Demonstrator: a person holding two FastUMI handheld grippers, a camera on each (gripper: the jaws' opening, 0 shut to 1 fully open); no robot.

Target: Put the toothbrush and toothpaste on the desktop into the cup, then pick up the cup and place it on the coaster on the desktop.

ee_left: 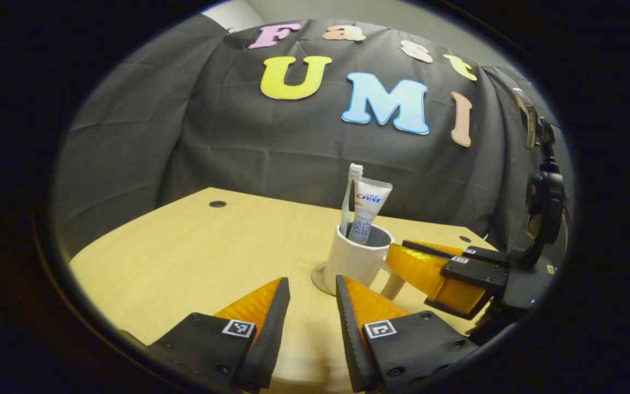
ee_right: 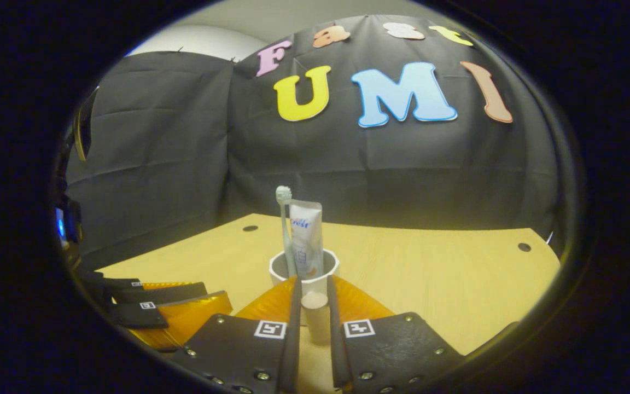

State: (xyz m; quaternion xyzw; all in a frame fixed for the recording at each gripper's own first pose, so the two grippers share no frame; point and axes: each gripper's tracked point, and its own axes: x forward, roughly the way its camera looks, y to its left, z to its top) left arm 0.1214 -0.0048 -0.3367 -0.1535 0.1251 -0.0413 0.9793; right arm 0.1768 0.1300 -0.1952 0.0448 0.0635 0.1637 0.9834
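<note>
We see the toothbrush and the toothpaste already standing upright in the white cup, so the first half of the task looks done. In the left gripper view the cup sits on the round coaster, whose edge peeks out at the cup's base on the wooden desktop, so we judge the placing to be finished or nearly so. In the right gripper view the right gripper has its two fingers close on either side of the cup's handle, and it appears clamped on it, though we cannot be sure how firmly the pads press. What seems left is for us to let go of the handle and draw back. Our left gripper hovers low, just short of the cup, its fingers apart and holding nothing.
</note>
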